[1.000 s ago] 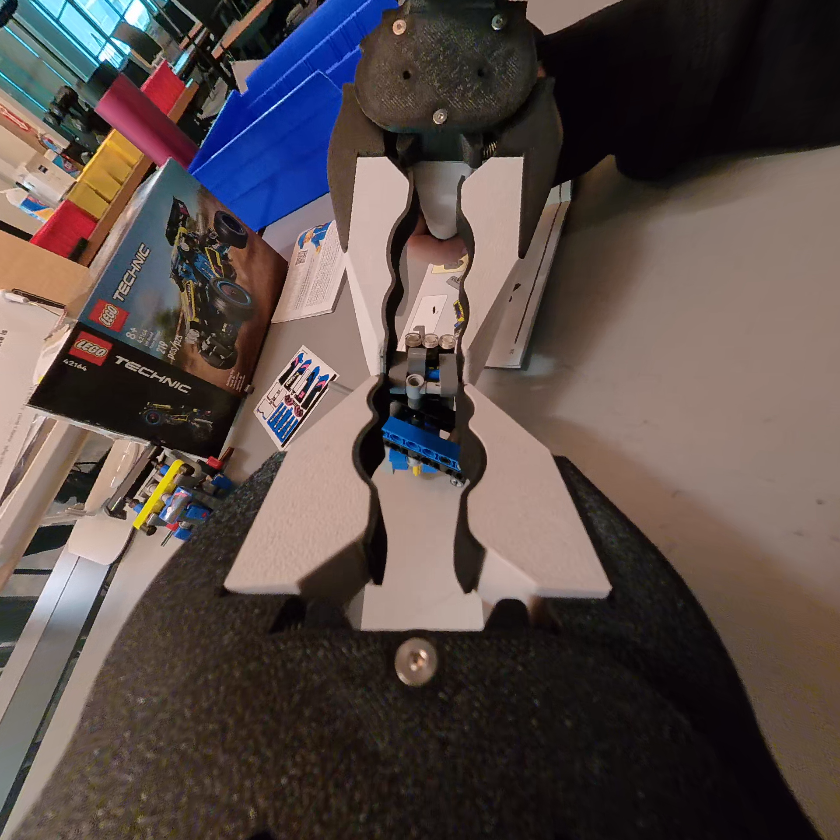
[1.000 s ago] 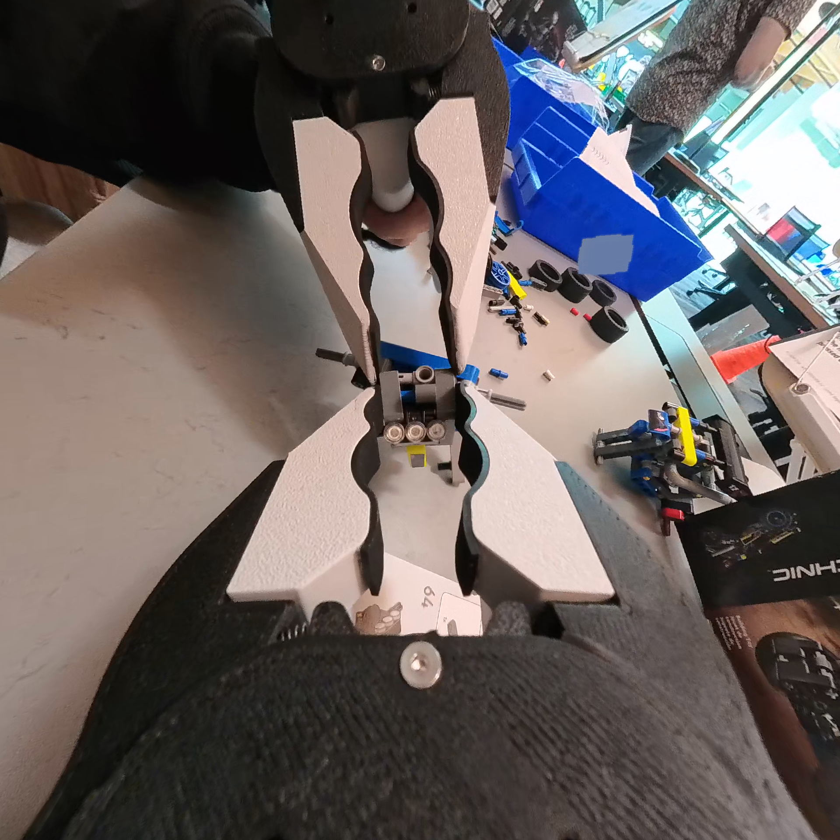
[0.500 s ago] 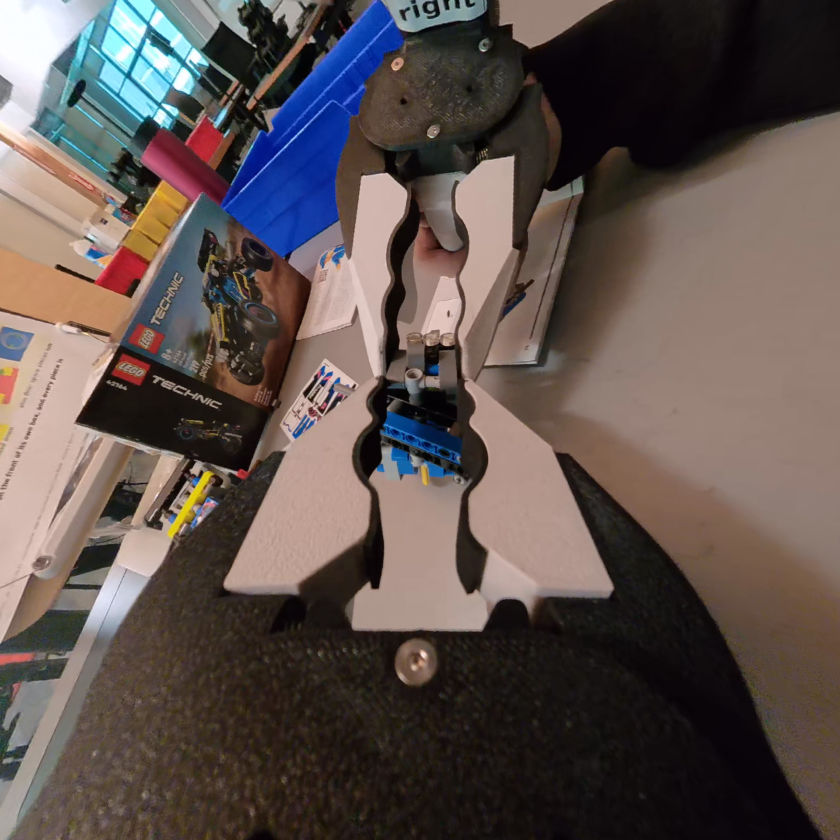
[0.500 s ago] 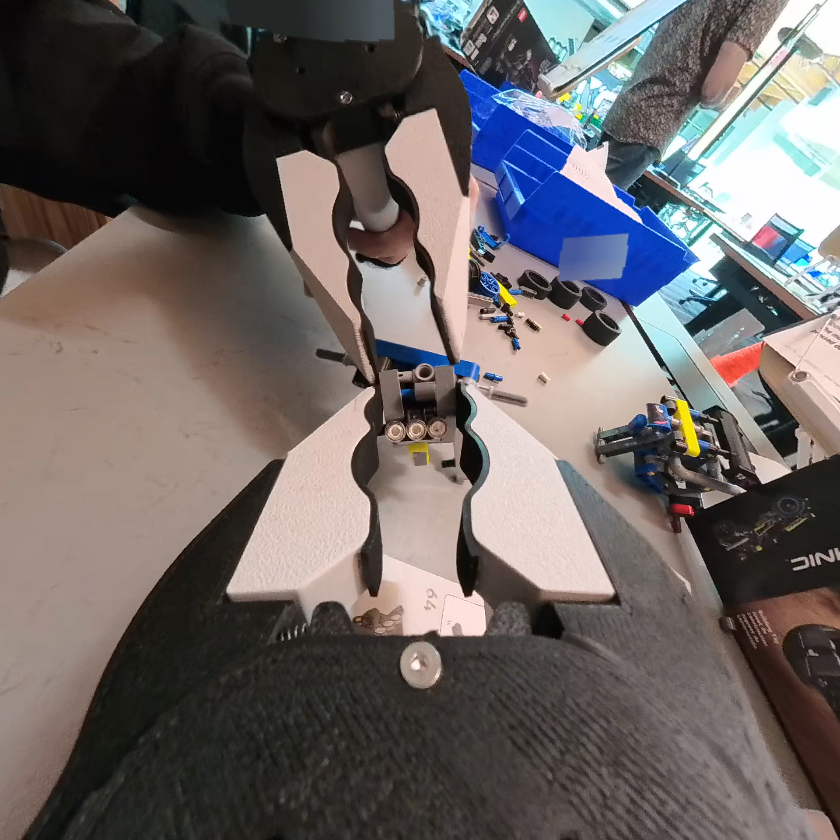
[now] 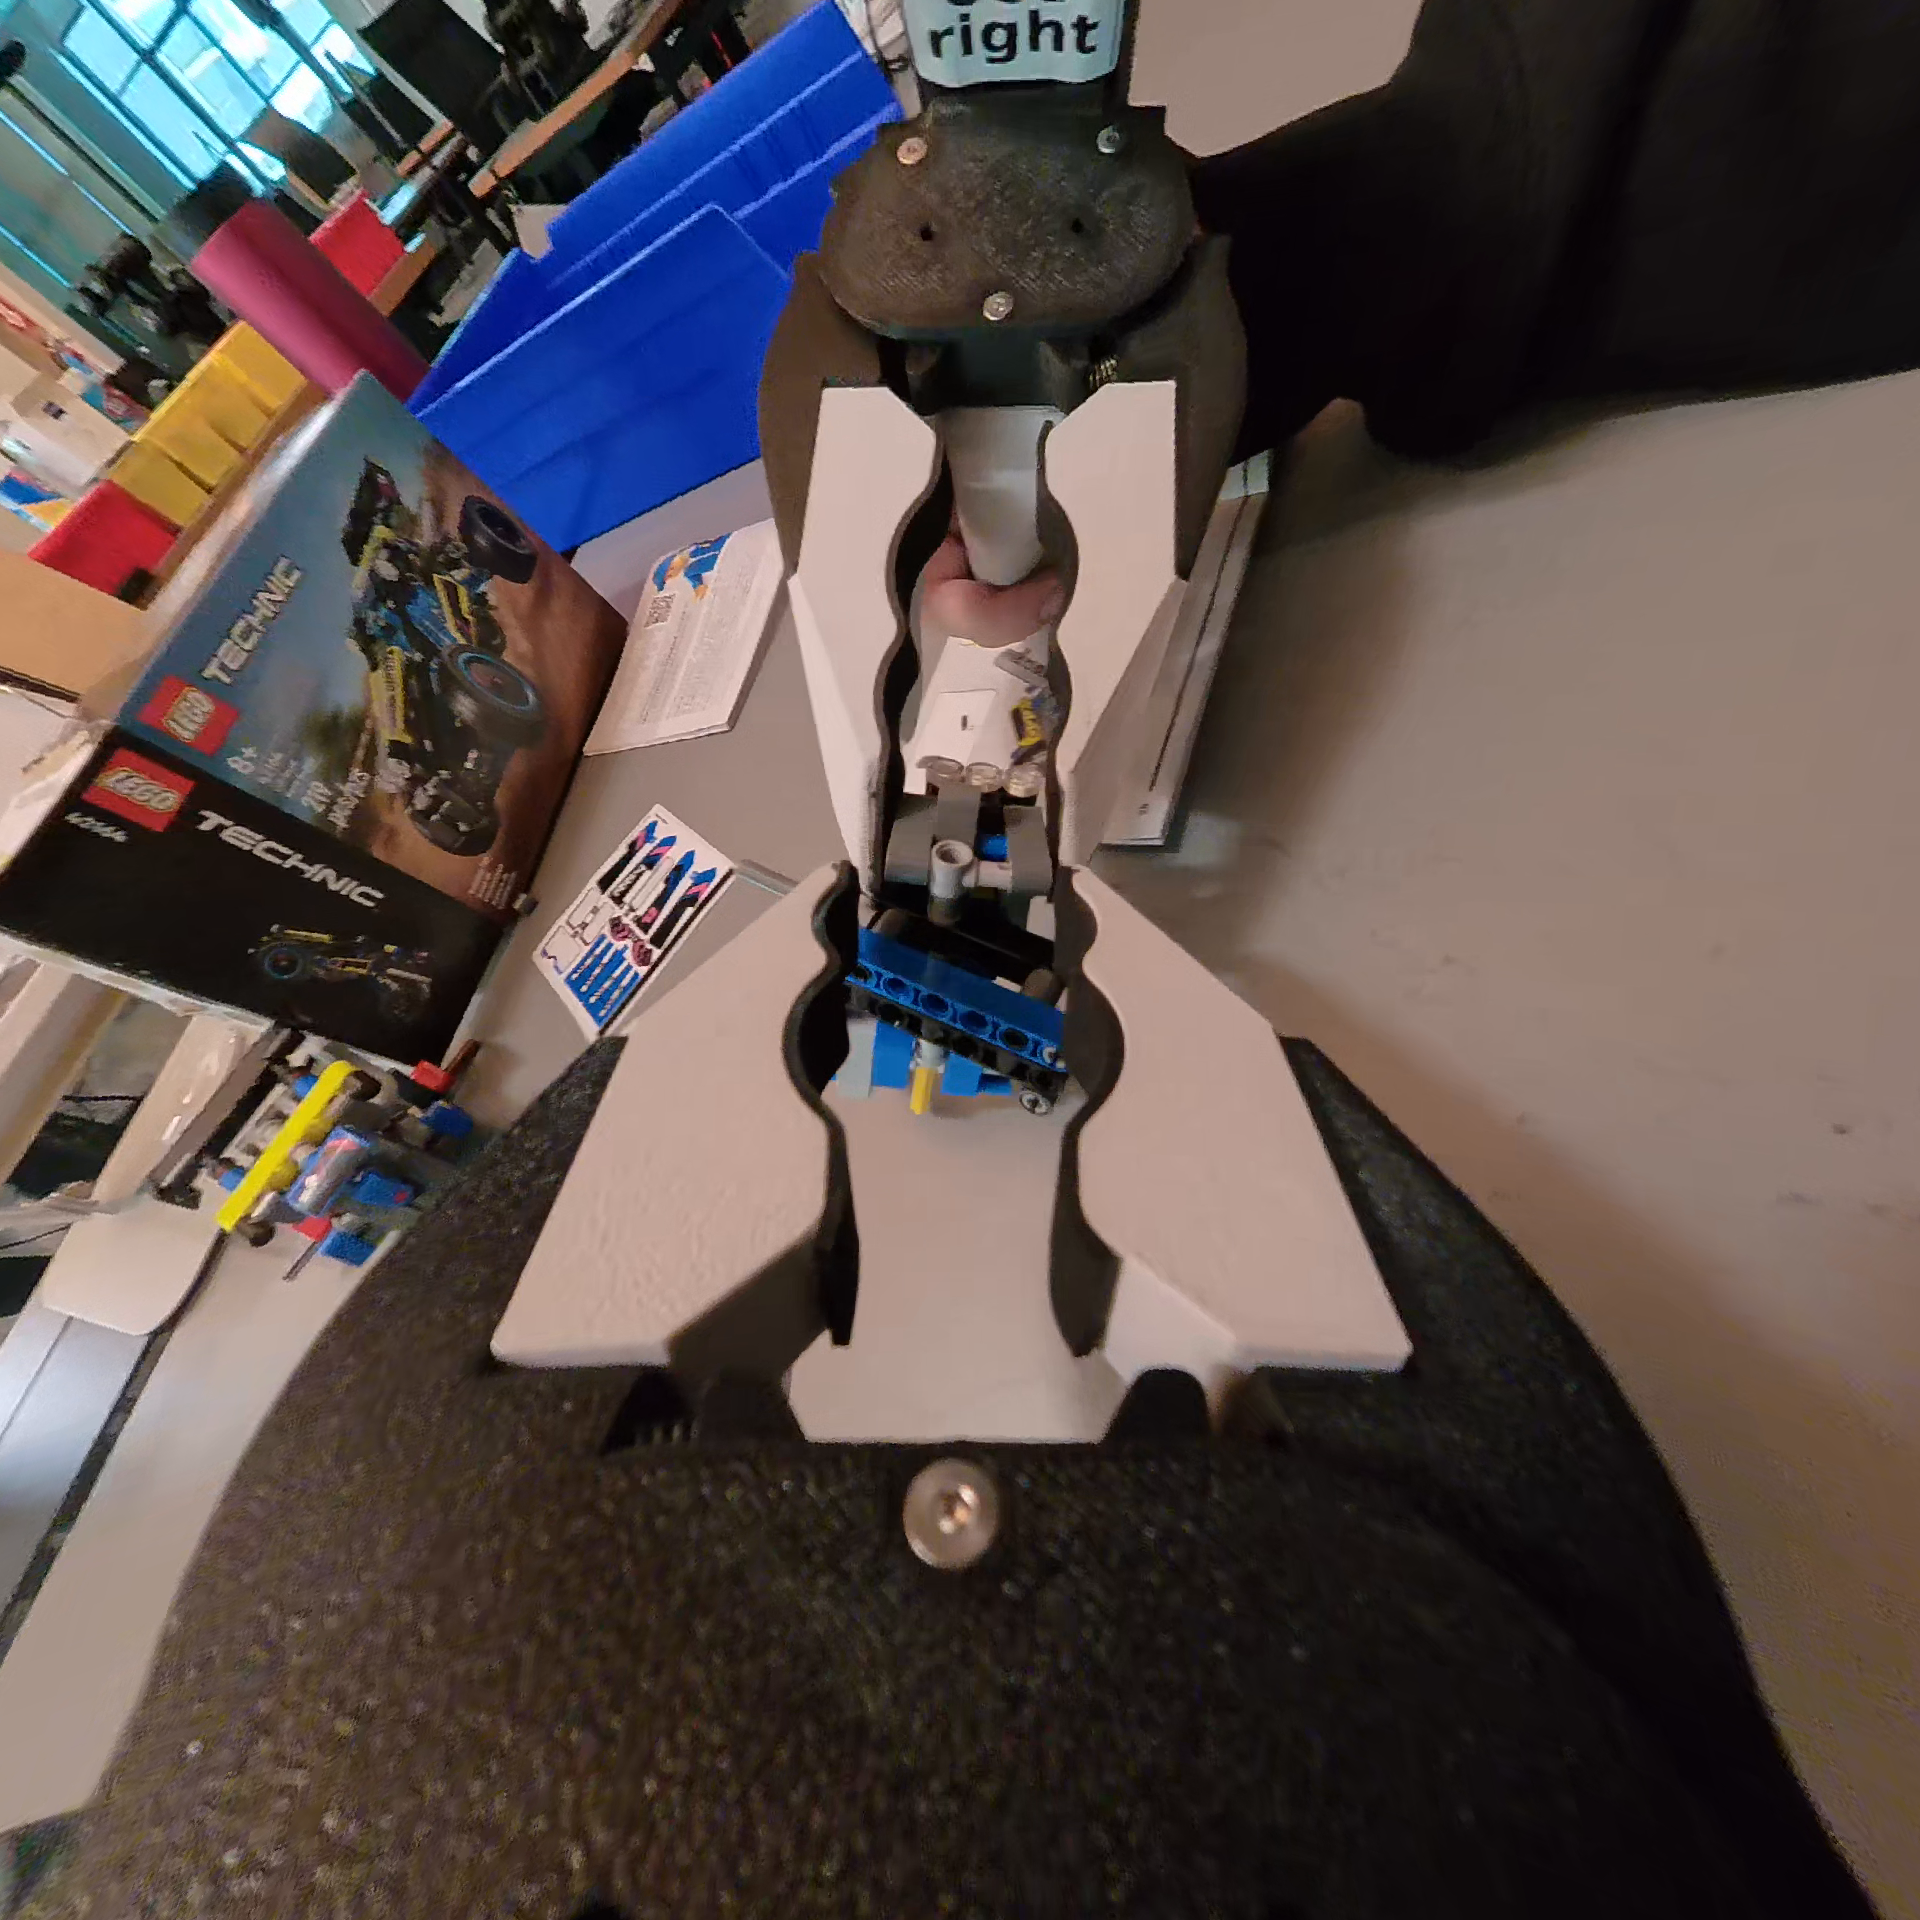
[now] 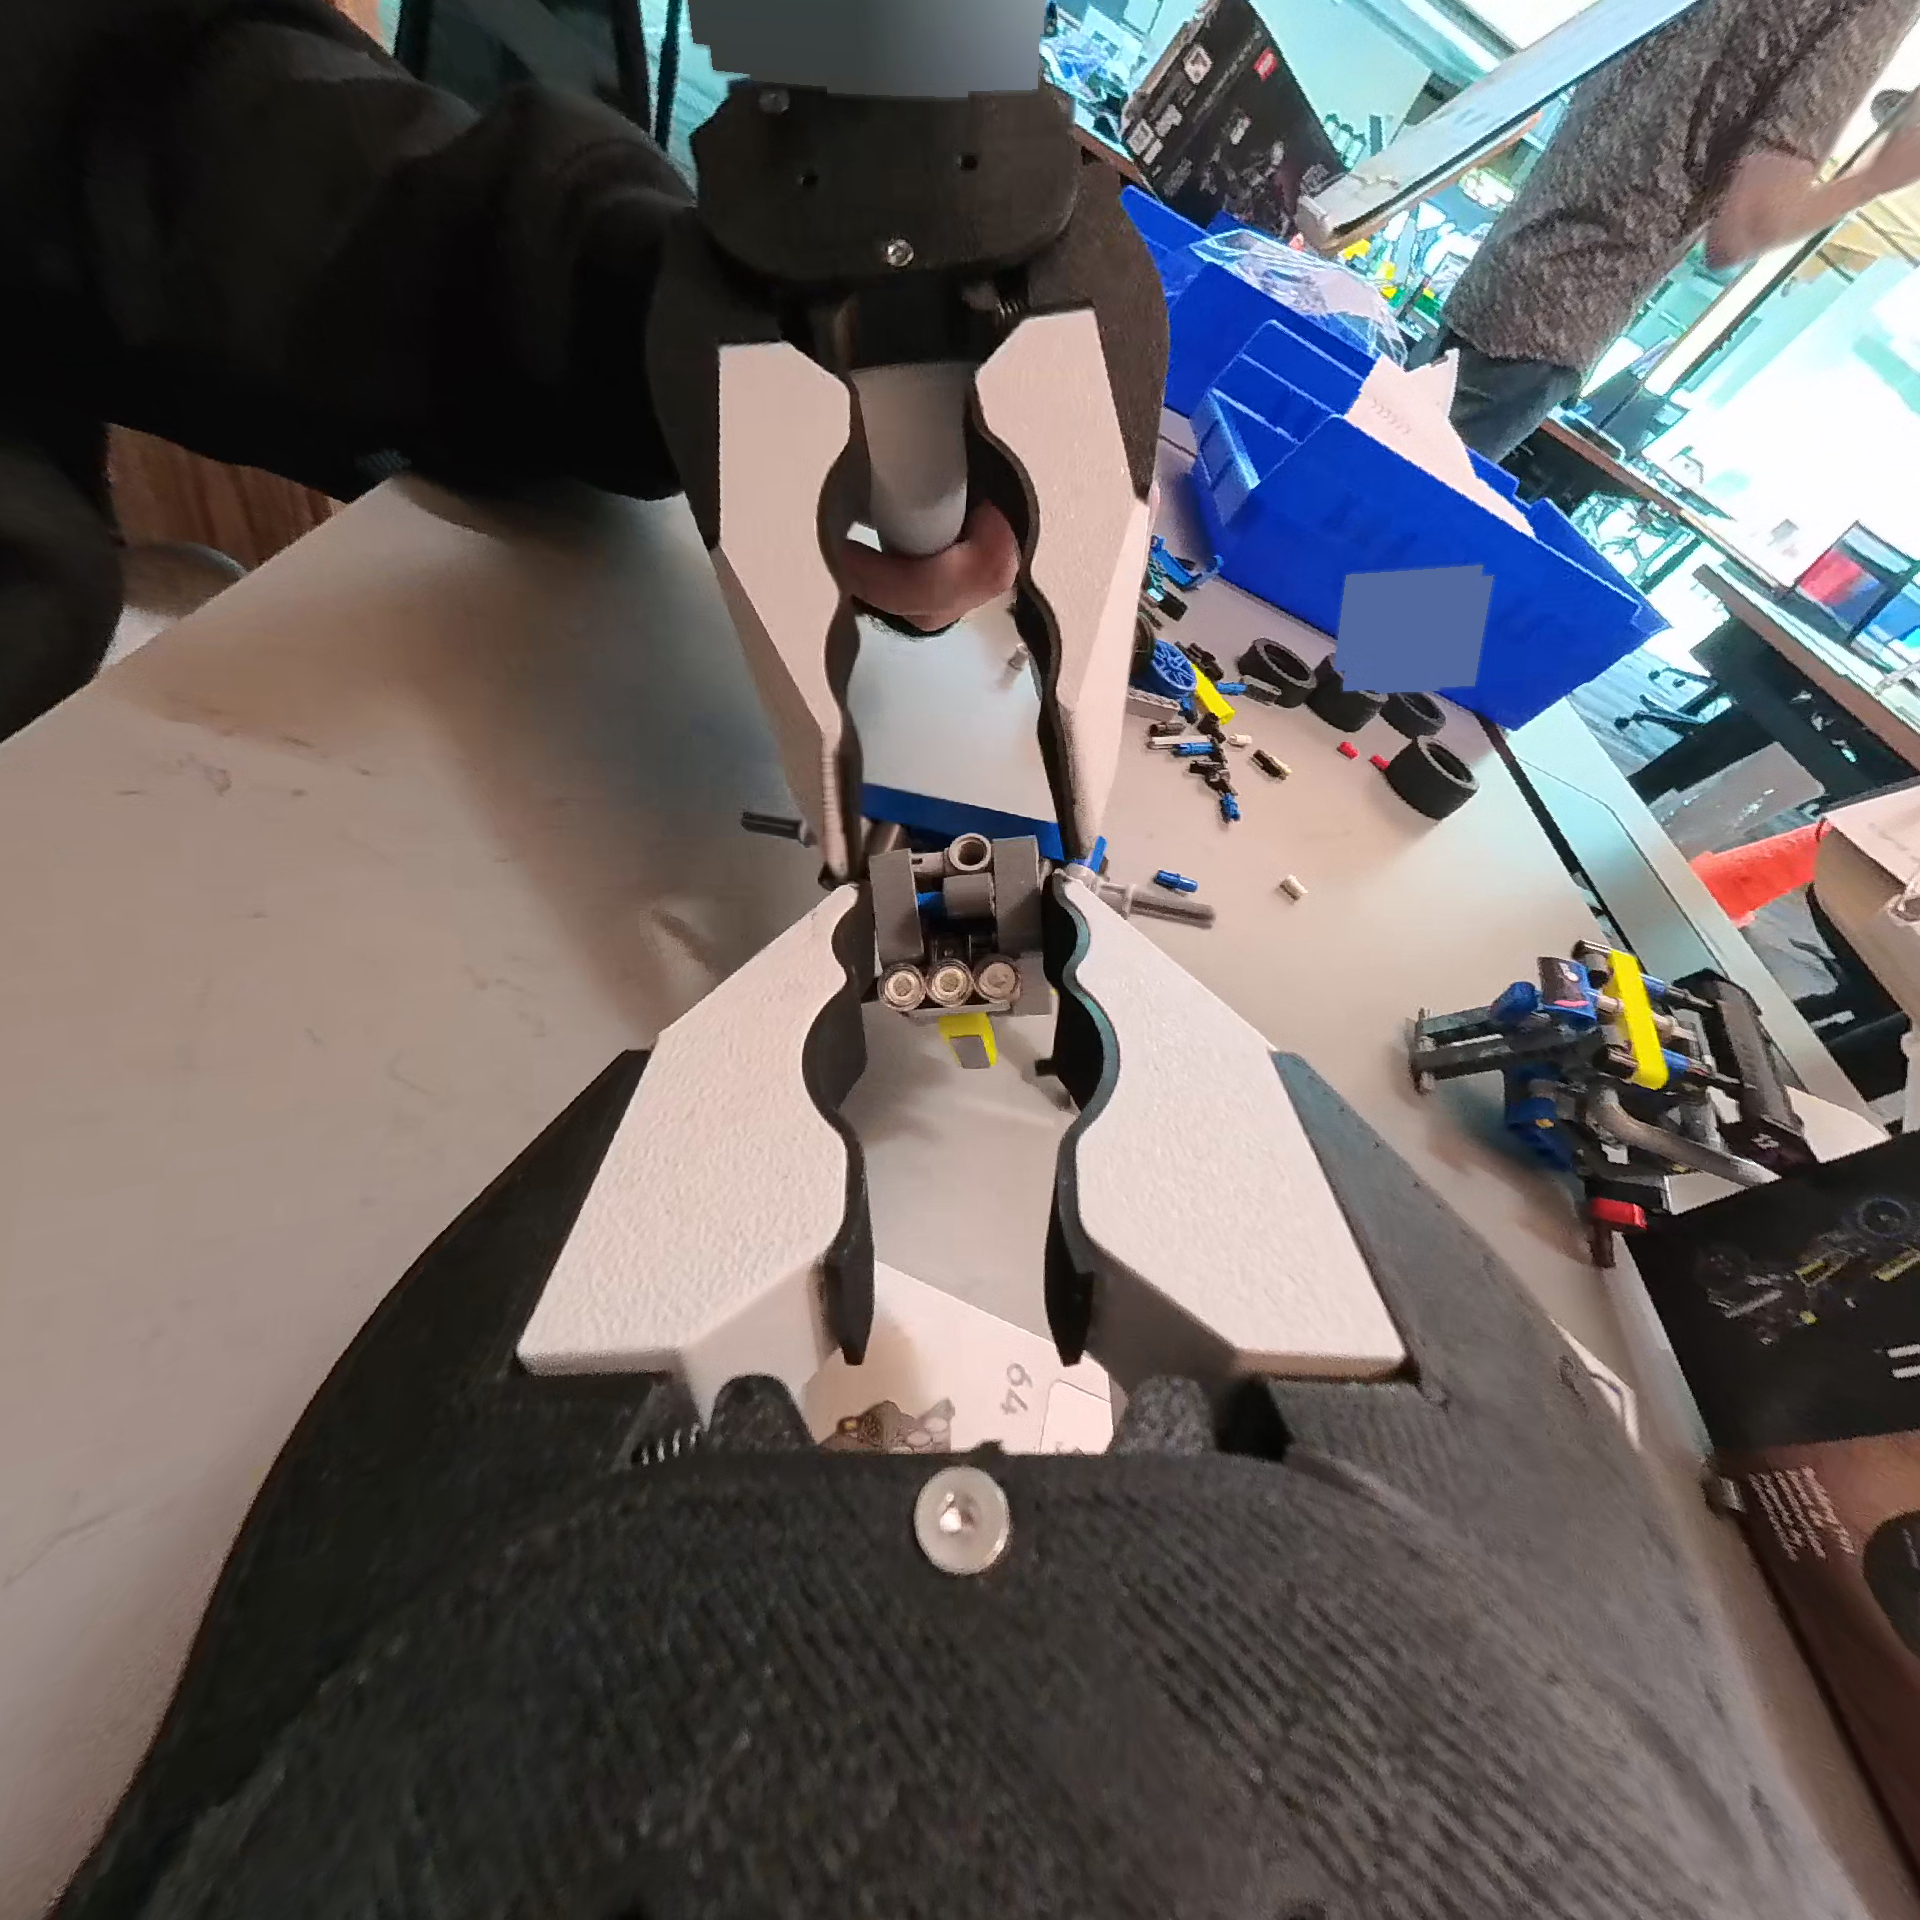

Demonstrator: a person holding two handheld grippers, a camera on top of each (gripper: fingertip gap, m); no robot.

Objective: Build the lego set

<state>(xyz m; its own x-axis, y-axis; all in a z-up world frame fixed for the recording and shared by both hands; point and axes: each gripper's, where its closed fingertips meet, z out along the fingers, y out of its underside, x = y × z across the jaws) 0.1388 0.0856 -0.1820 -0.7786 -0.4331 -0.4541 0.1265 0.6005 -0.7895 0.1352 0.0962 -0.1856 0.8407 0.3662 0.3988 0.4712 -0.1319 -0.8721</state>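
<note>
Left gripper (image 5: 951,977): fingers narrowed onto the blue-beam end of a small brick assembly (image 5: 956,935); both pads press against the ends of the blue beam.
Right gripper (image 6: 951,935): fingers narrowed onto the grey end of the same brick assembly (image 6: 951,925); both pads bear on its grey side blocks.
Key relation: the two grippers face each other tip to tip, with the assembly bridging the space between the two sets of fingers. Its long axis runs along the line joining them, blue beam nearest the left fingers, three grey round studs nearest the right fingers. Neither gripper is nearer; each holds one end.
Assembly position: held above the counter (image 6: 312,987), not resting on it so far as the views show.
Beneath the fingers: an open instruction booklet (image 5: 1174,727) lies on the counter under the right gripper.
To the side of the left fingers: a sticker sheet (image 5: 634,914), a printed product box (image 5: 312,748) and a second partly built model (image 6: 1621,1070).
Beyond the left fingers: loose small parts and black tyres (image 6: 1434,774), then blue bins (image 6: 1403,499).
Surface: pale, matt, lightly scuffed counter.
Room: a workshop with windows; a person stands beyond the bins.
</note>
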